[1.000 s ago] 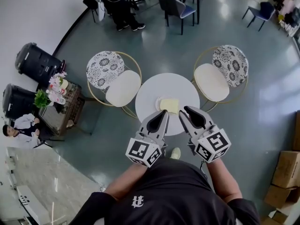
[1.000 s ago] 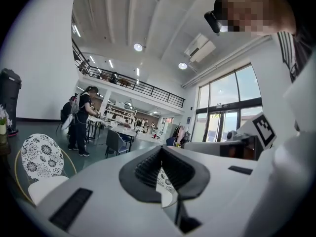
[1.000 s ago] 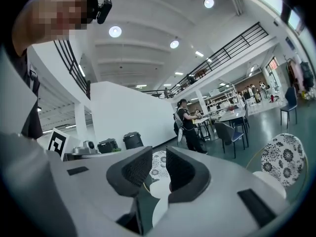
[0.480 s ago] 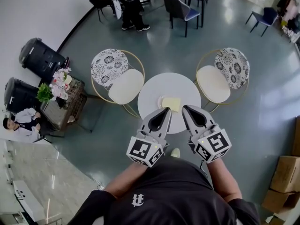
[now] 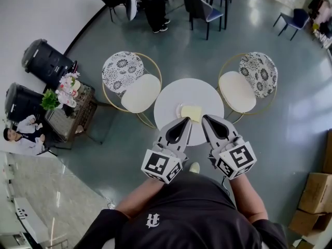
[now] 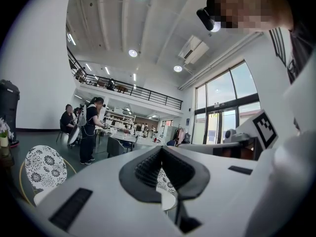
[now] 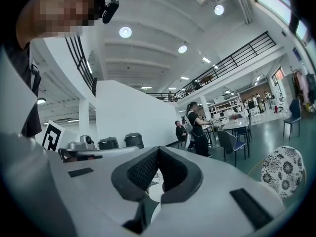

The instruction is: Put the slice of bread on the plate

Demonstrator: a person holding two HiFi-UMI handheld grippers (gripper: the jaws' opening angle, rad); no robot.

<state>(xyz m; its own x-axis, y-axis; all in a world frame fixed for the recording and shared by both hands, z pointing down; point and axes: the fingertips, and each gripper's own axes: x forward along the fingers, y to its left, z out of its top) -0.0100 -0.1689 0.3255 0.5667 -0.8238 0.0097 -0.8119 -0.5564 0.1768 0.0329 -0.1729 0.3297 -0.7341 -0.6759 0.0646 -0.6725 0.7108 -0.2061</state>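
The pale yellow square slice of bread lies flat on the small white plate, which sits toward the near side of the round white table. As far as the head view shows, the placing looks done. Neither tong touches the bread. The right gripper hangs just short of the plate, and its jaws, slightly apart a second ago, are now pressed together with nothing between them; its own view shows only floor and table edge past the tips. The left gripper is likewise closed and empty, its pads meeting in its own view. The bread has kept its place on the plate over that second. My reading is that the slice has been let go and only the withdrawal remains. Two gold-framed chairs with cream seats, one at the left and one at the right, flank the table.
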